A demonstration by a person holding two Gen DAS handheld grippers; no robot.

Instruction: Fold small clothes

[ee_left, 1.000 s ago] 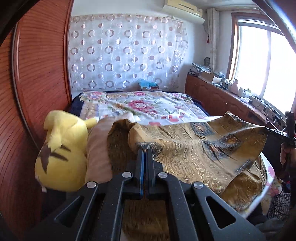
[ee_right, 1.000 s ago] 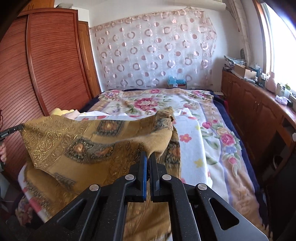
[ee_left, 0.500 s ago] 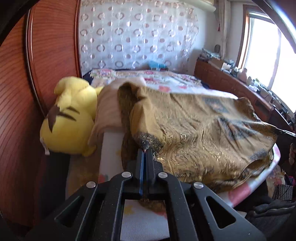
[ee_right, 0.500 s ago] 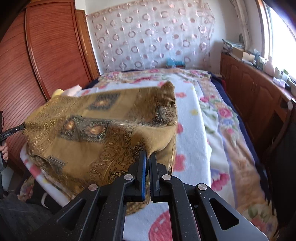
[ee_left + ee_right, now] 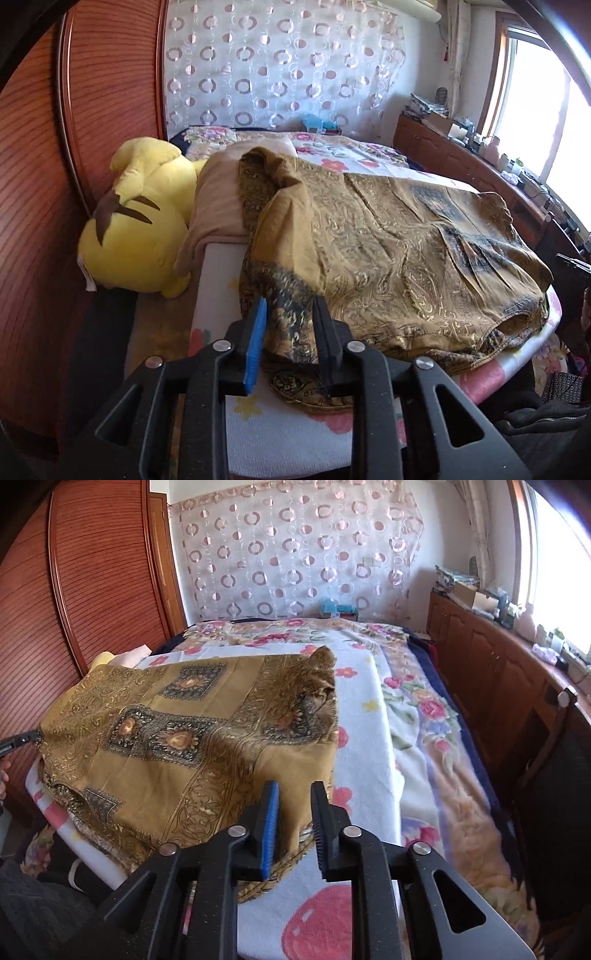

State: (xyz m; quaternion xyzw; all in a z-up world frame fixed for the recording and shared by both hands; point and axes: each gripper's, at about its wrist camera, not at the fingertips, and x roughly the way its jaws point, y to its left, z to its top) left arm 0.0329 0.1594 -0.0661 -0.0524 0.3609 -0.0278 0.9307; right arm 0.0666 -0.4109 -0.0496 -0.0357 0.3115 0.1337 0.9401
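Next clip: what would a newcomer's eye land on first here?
The gold patterned cloth spread over the near end of the flowered bed, its edge between the parted jaws of both the left gripper and right gripper. Then the big yellow plush toy against the wooden wardrobe.

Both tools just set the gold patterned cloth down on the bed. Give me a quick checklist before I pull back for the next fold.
1. Left tool released: ok, its jaws have just been opening; cloth lies between them, pads apart.
2. Right tool released: ok, its jaws have just been opening; cloth edge loose between them.
3. Gold cloth resting on the bed: ok, though the near edge overhangs.
4. Fold lying flat: not ok, far corner bunched, surface wrinkled.
5. Yellow plush toy clear of cloth: ok.
6. Cloth snagged on pads: cannot tell.
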